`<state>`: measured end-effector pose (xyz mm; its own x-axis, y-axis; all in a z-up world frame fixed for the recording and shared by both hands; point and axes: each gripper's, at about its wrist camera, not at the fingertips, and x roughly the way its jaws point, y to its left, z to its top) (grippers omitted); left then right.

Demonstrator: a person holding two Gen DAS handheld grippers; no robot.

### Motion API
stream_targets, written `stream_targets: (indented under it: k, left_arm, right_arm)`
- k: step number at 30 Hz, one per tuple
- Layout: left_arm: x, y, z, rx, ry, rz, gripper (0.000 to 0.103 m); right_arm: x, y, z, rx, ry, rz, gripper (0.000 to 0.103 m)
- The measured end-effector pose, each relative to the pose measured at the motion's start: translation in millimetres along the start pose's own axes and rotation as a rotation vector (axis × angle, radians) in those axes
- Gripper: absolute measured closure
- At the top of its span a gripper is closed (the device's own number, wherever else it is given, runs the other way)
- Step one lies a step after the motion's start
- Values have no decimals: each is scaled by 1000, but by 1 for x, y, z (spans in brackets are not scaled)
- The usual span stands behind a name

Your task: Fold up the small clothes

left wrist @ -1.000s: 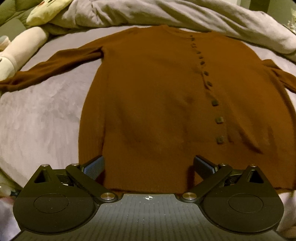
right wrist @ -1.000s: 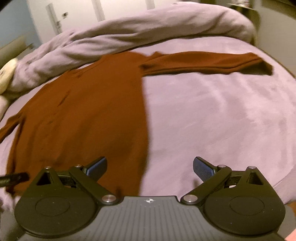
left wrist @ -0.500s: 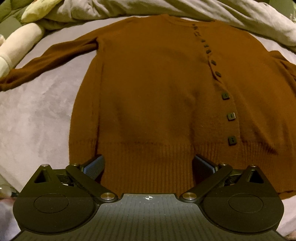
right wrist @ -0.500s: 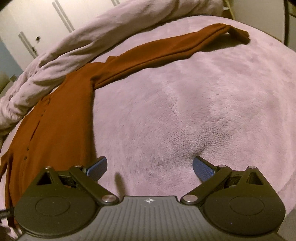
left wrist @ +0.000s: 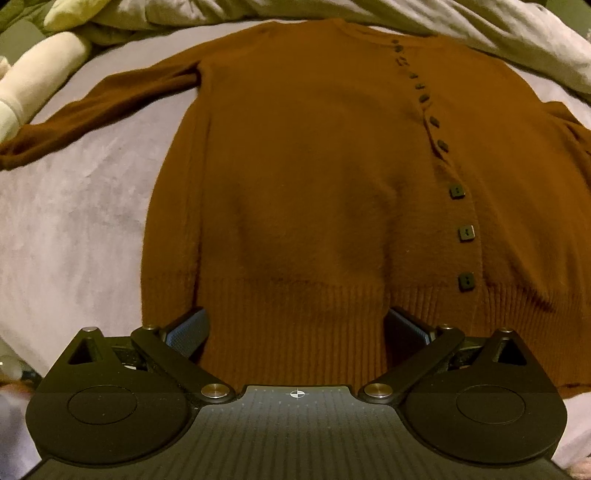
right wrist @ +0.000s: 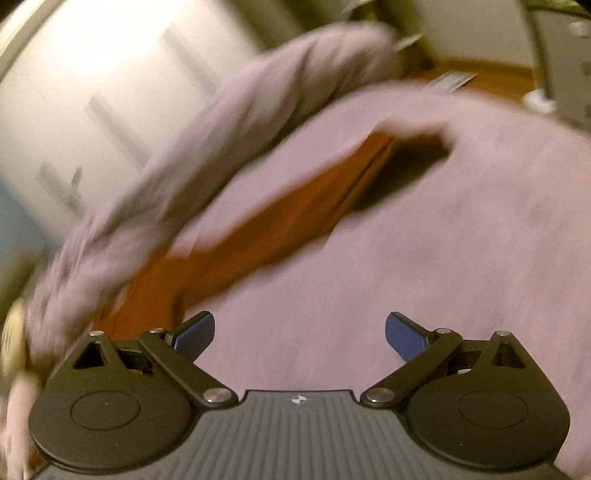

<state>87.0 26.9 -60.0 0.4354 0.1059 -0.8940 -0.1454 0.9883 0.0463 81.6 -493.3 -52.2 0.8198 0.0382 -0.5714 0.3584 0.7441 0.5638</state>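
Observation:
A brown buttoned cardigan lies flat on the mauve bed cover, sleeves spread out to both sides. My left gripper is open and empty, low over the ribbed hem. The dark buttons run up its right half. In the blurred right wrist view my right gripper is open and empty above bare bed cover, and the cardigan's right sleeve stretches away ahead of it to the cuff.
A rolled grey duvet lies along the far side of the bed, also in the right wrist view. A cream plush toy sits at the far left. White wardrobe doors stand beyond the bed.
My left gripper has moved slightly closer over the hem. My right gripper has swung quickly to the right, from the cardigan's side towards the outstretched right sleeve; its view is motion-blurred.

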Motion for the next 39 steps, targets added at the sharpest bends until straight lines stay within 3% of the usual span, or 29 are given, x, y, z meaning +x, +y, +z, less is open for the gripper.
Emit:
stream_targets:
  k: [2, 3, 7, 11, 13, 15, 16, 19, 23, 28, 31, 34, 36, 39]
  left_arm:
    - [-3, -3, 2, 6, 2, 21, 0]
    - [-4, -4, 3, 9, 3, 28, 0]
    - [-15, -6, 8, 37, -27, 73, 0]
    - [-20, 1, 20, 17, -58, 113, 0]
    - [-20, 8, 25, -10, -61, 120, 0]
    - [-20, 16, 27, -29, -62, 130, 0]
    - [-19, 18, 29, -35, -65, 136, 0]
    - [-19, 24, 31, -43, -89, 162, 0]
    - [-21, 34, 39, -72, -119, 151, 0]
    - [-25, 46, 44, -125, -148, 108, 0]
    - [-29, 53, 45, -147, -162, 97, 0]
    - [-32, 59, 47, -138, -170, 98, 0]
    - [-33, 59, 49, -120, -171, 89, 0]
    - [-33, 51, 56, -65, -182, 53, 0]
  right_arm:
    - [7, -19, 29, 76, -75, -21, 9]
    - [13, -29, 40, 122, -97, -26, 17]
    - [41, -65, 72, 333, -122, -24, 36]
    - [61, -78, 81, 410, -131, -24, 51]
    - [72, -82, 84, 444, -121, -32, 66]
    - [77, -89, 83, 471, -113, -28, 91]
    - [81, -91, 84, 485, -107, -24, 95]
    - [74, -76, 85, 427, -135, -61, 96]
    - [55, -8, 81, 126, -197, -104, 97]
    - [50, 101, 46, -189, -195, 55, 97]
    - [62, 160, 3, -355, -135, 157, 96]
    - [85, 208, -53, -504, 4, 223, 90]
    - [98, 221, -83, -549, 98, 232, 84]
    - [99, 215, -107, -526, 148, 205, 84]
